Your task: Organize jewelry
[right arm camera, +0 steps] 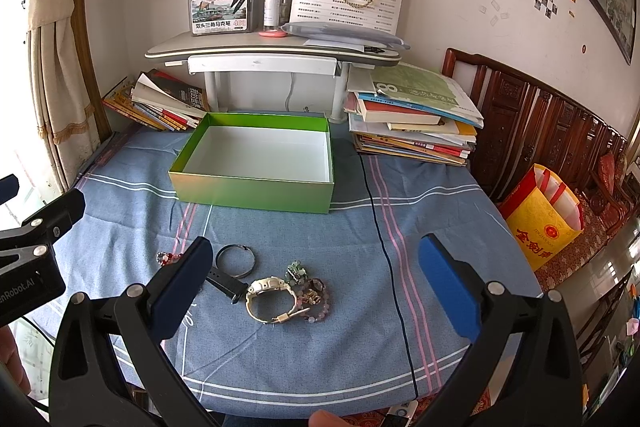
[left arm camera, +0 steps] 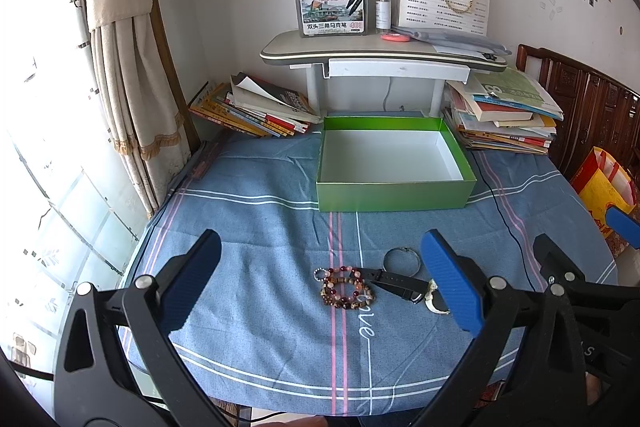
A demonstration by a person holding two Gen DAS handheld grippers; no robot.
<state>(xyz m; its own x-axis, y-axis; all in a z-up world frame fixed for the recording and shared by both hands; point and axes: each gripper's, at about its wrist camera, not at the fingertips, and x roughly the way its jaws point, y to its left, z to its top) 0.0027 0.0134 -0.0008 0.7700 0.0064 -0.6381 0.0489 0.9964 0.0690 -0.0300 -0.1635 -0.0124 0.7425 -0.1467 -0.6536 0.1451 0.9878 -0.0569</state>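
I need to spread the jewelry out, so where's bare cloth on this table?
Free: the strip between the green box and the jewelry, and right of the black cable. Crowded: around the white watch and beaded bracelets.

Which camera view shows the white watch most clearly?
The right wrist view: the white watch lies fully visible between the open fingers of the right tool. In the left wrist view, only a small part shows, hidden behind the left tool's blue finger.
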